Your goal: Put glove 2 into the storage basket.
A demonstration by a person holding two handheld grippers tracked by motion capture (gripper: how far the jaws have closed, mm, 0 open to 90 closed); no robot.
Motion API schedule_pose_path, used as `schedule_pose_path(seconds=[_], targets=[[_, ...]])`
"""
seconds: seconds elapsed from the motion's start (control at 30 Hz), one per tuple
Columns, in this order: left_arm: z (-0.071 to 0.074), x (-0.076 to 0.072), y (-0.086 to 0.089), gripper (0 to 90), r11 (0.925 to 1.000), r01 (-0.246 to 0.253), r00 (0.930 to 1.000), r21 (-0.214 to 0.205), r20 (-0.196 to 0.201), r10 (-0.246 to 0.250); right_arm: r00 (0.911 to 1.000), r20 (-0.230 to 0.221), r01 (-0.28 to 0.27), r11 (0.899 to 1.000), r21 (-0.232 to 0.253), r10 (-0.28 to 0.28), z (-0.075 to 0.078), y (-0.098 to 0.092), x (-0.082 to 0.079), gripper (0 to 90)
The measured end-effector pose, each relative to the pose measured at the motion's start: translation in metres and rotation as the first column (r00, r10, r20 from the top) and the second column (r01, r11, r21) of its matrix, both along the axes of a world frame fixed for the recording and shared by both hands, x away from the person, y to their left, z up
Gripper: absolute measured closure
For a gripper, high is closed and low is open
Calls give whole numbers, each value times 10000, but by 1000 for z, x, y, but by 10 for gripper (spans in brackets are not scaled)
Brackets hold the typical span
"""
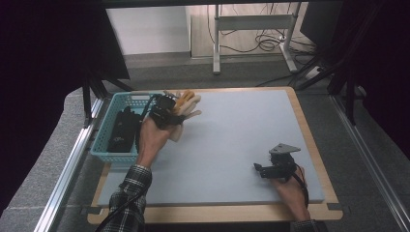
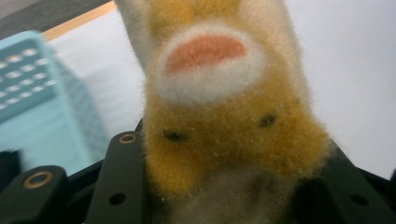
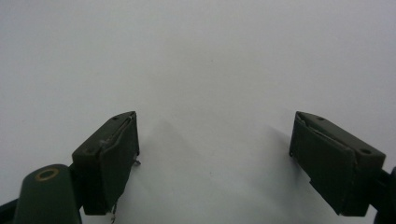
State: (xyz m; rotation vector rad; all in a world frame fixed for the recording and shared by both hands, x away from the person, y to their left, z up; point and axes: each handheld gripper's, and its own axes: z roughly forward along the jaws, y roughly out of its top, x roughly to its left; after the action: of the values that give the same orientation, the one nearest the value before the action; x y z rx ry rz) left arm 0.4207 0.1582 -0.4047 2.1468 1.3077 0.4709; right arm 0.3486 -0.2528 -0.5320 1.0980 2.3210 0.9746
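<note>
While you hold the toy beside the basket, this is how things stand for you:

Landmark: the blue basket [image 1: 109, 145] at the left edge of the surface [image 1: 232, 145].
Left tool: your left tool [image 1: 167, 112] is clamped on the plush toy [image 1: 186, 108], just beside the basket's far right corner; in the left gripper view the jaws press into the orange and white plush toy [image 2: 224, 116] from both sides.
Plush toy: gripped and, as far as you can judge, lifted off the surface, not inside the basket.
Basket contents: a dark object [image 1: 122, 130] lies in it; what it is cannot be told.
Right tool: your right tool [image 1: 270, 169] rests well to the right of the basket, jaws spread wide with nothing between them.
Done: the pick-up looks complete.
Left: if the toy is bound for the basket, you have yet to carry it over the rim and let go.
</note>
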Motion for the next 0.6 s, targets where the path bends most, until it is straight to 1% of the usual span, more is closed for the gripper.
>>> schedule_pose_path(seconds=[0.03,0.1,0.27,0.4,0.47,0.6], targets=[[0,0,4,550,9999,-107,9999,-37,-14,107,10000,-1,1,10000,0,-1,0,0,0,155],[2,0,14,550,9995,-305,9995,29,2,305,10000,-3,3,10000,0,-3,0,0,0,155],[4,-1,41,550,9946,-1014,9948,198,126,1012,10000,-2,3,10000,-1,-3,0,0,0,155],[7,-2,65,550,9867,-1612,9867,194,227,1607,10000,0,-1,10000,-2,1,0,0,0,155],[8,-2,76,550,9823,-1865,9823,160,203,1861,10000,-1,1,10000,-4,-1,0,0,0,155],[7,-1,96,549,9702,-2420,9703,117,81,2419,10000,4,1,10000,-8,-1,0,0,0,155]])
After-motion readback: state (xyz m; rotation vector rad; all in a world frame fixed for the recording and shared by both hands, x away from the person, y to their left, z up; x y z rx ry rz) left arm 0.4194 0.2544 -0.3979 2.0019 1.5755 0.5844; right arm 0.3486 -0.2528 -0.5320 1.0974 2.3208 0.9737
